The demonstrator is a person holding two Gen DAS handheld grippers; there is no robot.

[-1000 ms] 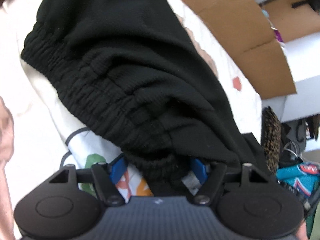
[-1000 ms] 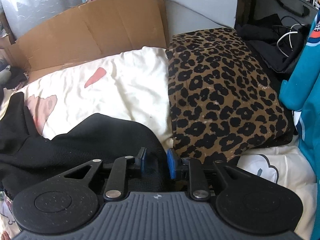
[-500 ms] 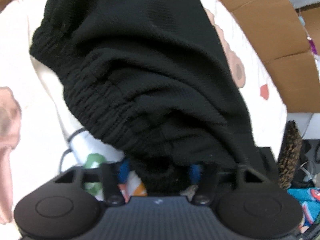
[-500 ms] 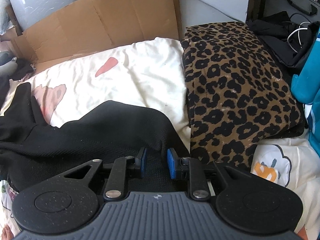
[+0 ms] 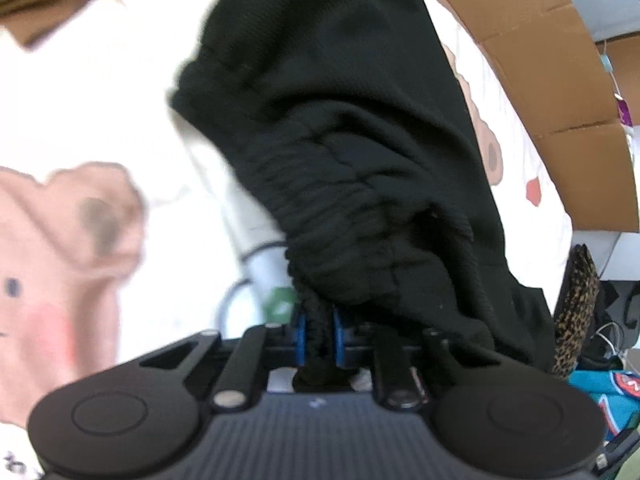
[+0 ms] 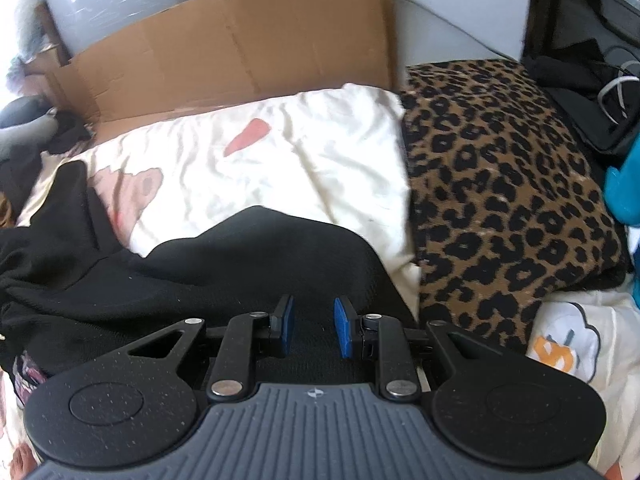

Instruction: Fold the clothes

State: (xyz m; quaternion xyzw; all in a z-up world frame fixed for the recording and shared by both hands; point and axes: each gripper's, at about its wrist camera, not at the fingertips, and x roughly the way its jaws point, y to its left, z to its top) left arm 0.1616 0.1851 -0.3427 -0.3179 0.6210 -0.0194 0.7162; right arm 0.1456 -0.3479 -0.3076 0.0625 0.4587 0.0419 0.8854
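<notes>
Since a second ago the left gripper (image 5: 319,338) has drawn its blue pads together from a wide spread, and they are now clenched on a bunched rope of the black garment's (image 5: 352,152) gathered waistband; the view has also swung, so the pink bear print on the cream bedsheet (image 5: 100,92) now fills the left side. The right gripper (image 6: 314,330) has barely shifted, and its two blue pads (image 6: 342,328) stand parted with a clear gap, black fabric lying beneath and between them but not pinched.

From the left gripper the garment rises away in a dark, ribbed heap, its elastic band crumpled just above the jaws and the smoother cloth spreading beyond. In the right wrist view the same black garment (image 6: 200,272) lies spread low across the sheet, running off to the left edge.

The cream bedsheet (image 6: 288,176), printed with pink shapes, lies under it. Just right of the sheet sits a leopard-print cushion (image 6: 500,200), touching the sheet's edge. Flattened cardboard (image 6: 240,48) leans behind the bed, also seen at upper right in the left wrist view. A teal fabric item (image 6: 624,188) shows at the far right edge.
</notes>
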